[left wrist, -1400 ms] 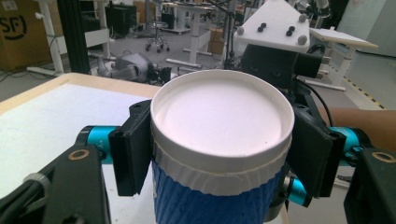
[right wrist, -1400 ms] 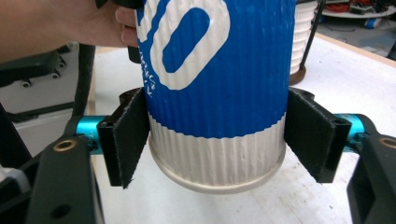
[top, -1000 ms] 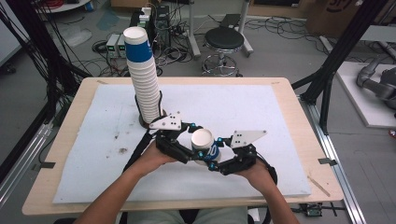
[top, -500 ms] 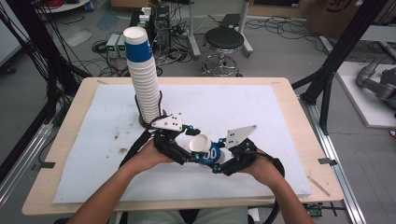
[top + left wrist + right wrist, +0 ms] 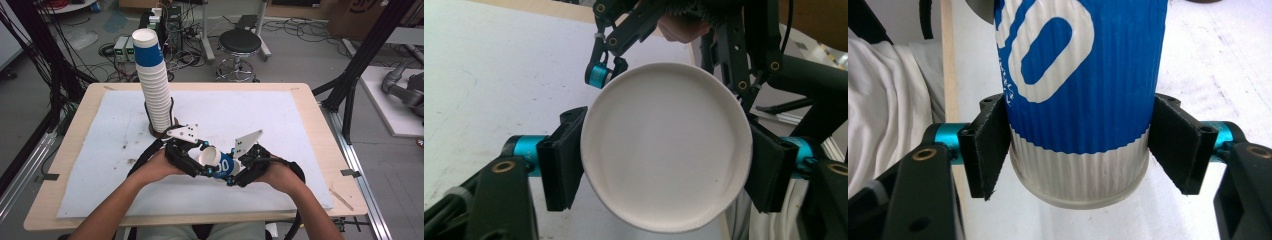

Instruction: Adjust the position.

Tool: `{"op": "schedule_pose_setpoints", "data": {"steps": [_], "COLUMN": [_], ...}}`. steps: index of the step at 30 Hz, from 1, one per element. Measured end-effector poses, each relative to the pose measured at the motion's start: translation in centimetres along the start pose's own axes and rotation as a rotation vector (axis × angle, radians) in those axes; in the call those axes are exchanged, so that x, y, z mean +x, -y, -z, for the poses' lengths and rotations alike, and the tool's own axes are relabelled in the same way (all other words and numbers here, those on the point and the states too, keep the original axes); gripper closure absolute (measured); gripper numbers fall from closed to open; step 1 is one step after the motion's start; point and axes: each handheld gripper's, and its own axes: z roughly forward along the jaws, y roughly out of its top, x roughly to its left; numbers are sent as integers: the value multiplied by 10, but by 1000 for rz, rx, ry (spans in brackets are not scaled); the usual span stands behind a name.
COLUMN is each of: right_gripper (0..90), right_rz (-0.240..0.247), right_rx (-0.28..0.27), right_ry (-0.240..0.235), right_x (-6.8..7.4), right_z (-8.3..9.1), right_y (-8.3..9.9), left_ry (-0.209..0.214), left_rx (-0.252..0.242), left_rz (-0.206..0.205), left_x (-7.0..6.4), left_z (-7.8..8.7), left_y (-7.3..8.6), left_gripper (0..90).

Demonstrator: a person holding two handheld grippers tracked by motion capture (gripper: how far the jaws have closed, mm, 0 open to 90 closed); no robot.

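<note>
Now both grippers, left gripper (image 5: 196, 161) and right gripper (image 5: 234, 172), clamp one blue-and-white ribbed paper cup (image 5: 218, 161), tipped further sideways than before, near the tall cup stack (image 5: 152, 85), suggesting a handover.

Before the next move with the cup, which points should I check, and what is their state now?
1. Right hand-held gripper pads touch both sides of the blue-and-white ribbed paper cup: ok.
2. Left hand-held gripper pads flank the cup's rim: ok.
3. Cup lifted off the white table mat: ok.
4. Tall stack of paper cups upright: ok.
5. Second cup nested inside: cannot tell.
</note>
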Motion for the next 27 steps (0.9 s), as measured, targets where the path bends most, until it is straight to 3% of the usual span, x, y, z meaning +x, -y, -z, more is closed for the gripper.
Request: {"op": "schedule_pose_setpoints", "data": {"steps": [8,10,14,15,16,19,20,22,27], "right_gripper": [251,203,203,203,203,202,202,202,202], "right_rz": [9,-36,-81,-81,-102,-160,-160,-214,-252], "right_rx": [-27,-102,-215,-215,-276,-352,-352,-438,-523], "right_ry": [10,19,28,28,38,48,48,47,35], "right_x": [1,-1,-2,-2,-2,-4,-4,-5,-4], "right_z": [0,4,12,12,16,21,21,22,21], "right_y": [5,11,21,21,26,36,36,47,61], "left_ry": [16,13,9,9,11,15,15,12,12], "left_rx": [-21,-44,-108,-108,-137,-177,-177,-196,-231], "left_rz": [-42,-46,-29,-29,-26,-24,-24,-22,-19], "left_x": [2,3,6,6,8,9,9,9,9], "left_z": [0,2,8,8,11,16,16,18,22], "left_y": [2,2,5,5,7,10,10,12,15], "left_gripper": [298,298,297,297,297,296,296,296,295]}}
